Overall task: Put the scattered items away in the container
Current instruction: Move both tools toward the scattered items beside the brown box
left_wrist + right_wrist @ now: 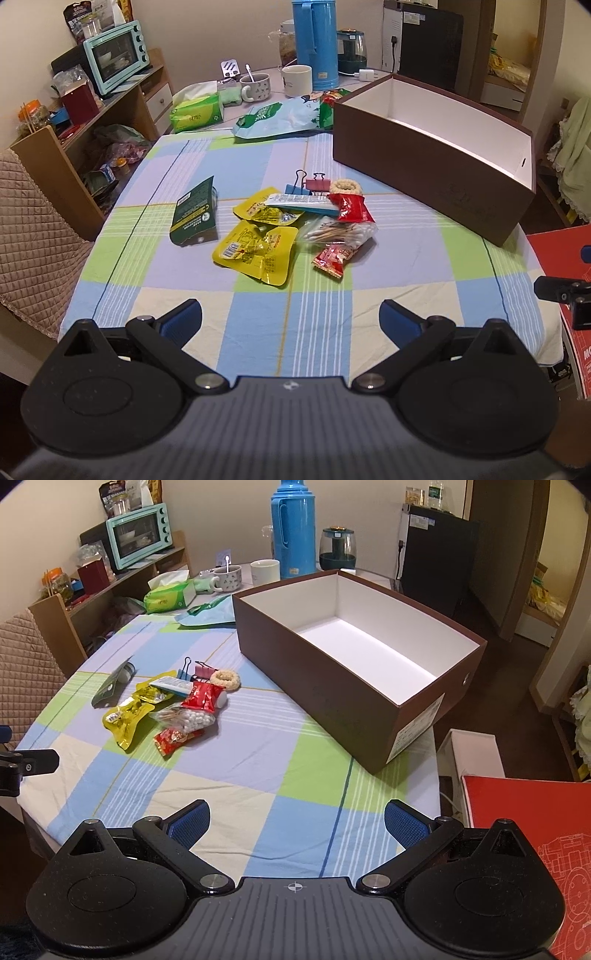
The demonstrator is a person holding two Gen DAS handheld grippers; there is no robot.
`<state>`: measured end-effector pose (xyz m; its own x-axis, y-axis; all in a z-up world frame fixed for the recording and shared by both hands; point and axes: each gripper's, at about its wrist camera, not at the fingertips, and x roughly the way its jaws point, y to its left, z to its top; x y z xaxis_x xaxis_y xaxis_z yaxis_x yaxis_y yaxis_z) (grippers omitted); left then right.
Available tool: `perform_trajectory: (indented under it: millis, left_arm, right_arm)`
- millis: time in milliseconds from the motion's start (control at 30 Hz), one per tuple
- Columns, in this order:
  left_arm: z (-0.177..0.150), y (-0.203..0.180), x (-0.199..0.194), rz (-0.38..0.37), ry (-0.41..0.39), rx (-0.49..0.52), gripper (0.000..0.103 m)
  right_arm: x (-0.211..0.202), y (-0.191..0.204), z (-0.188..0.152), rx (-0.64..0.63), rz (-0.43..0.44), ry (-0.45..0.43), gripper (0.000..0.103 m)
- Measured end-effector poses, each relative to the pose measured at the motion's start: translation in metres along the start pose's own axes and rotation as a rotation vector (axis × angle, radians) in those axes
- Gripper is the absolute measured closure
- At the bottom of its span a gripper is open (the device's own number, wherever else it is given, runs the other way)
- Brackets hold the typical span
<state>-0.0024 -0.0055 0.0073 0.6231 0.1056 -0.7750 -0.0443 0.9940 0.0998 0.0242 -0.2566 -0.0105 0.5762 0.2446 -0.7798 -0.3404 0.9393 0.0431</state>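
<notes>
Counting two yellow packets (258, 236), one box (436, 162)

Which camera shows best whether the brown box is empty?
Right wrist: it looks down into the brown box and shows its bare white floor. Left wrist shows the brown box side-on, floor hidden.

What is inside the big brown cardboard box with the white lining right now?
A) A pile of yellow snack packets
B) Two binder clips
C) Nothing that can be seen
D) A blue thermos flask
C: the right wrist view looks down into the brown cardboard box with the white lining and shows only a bare white floor, while the yellow snack packets lie outside on the checked tablecloth.
</notes>
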Motion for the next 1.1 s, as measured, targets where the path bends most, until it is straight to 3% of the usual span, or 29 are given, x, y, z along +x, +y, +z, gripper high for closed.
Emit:
perform_trajectory:
  millis: [1100]
  left_arm:
    - [0.010, -0.011, 0.000, 0.014, -0.017, -0.014, 0.002]
  right_arm:
    - [0.003, -0.015, 0.011, -0.004, -0.027, -0.016, 0.000]
